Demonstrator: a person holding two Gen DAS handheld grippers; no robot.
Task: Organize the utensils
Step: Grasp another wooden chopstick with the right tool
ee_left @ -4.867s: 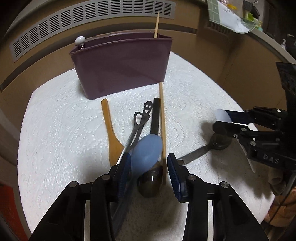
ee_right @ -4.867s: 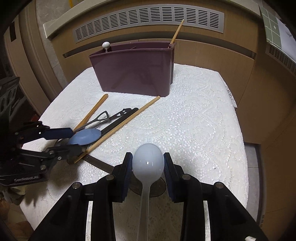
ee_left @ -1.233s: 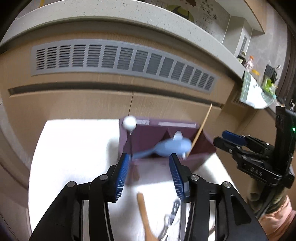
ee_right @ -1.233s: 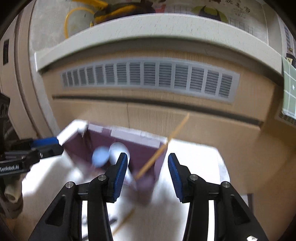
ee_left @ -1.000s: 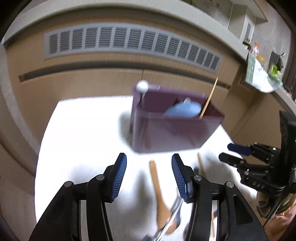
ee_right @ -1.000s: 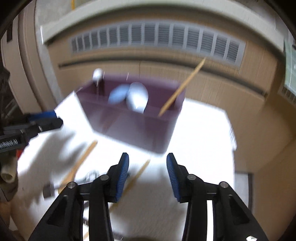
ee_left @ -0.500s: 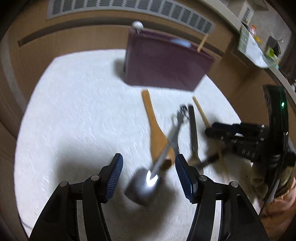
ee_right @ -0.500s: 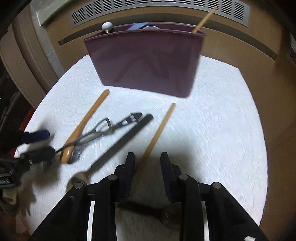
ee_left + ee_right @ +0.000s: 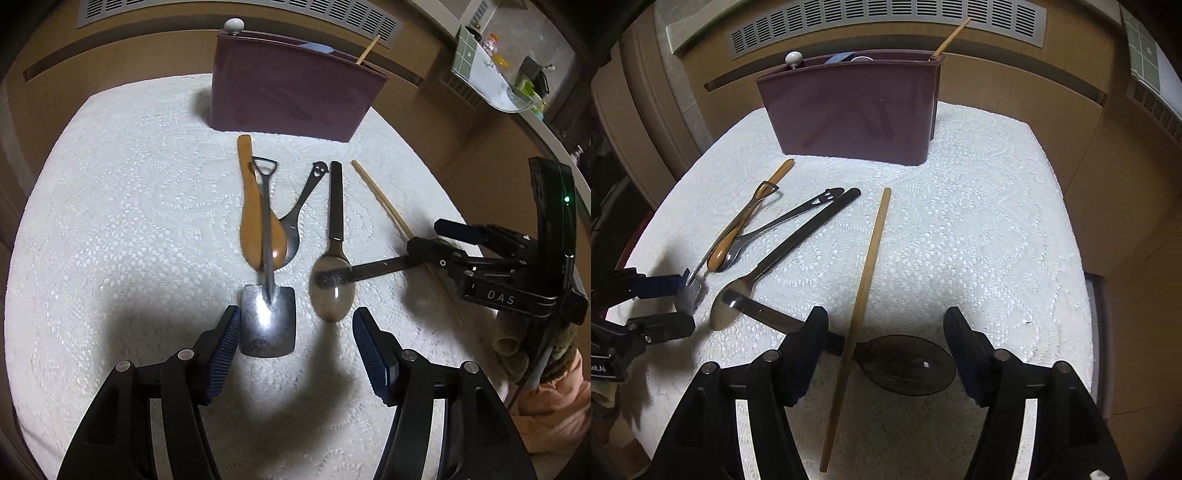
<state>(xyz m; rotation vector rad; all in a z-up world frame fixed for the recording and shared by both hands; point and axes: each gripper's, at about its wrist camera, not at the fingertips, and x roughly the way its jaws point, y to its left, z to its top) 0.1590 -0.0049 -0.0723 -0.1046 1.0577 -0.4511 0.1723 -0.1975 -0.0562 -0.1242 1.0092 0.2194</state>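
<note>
Both pale spoons, blue and white, have left the jaws since the earlier frames and are now standing bowl-up inside the dark purple plastic utensil caddy (image 9: 849, 114) at the far side of the white lace tablecloth (image 9: 979, 229).

Left gripper (image 9: 295, 339) is hovering low with its jaws apart, having just been opening, and nothing is pressed between the blue ribbed pads; the square blade of a shiny steel shovel-shaped spoon (image 9: 267, 295) is lying just ahead of them. That spoon's shaft is crossing an orange-brown wooden rice spoon (image 9: 258, 221), which is overlapping a dark metal spoon with a smiley-face handle (image 9: 306, 192). Beside these a steel spoon with a flat black handle (image 9: 334, 254) is lying.

Right gripper (image 9: 884, 347) is also spread wide, freshly opened, straddling the bowl of a smoky translucent brown plastic spoon (image 9: 905, 363) and a single wooden chopstick (image 9: 866, 269) that is crossing its neck. Neither is clamped.
</note>
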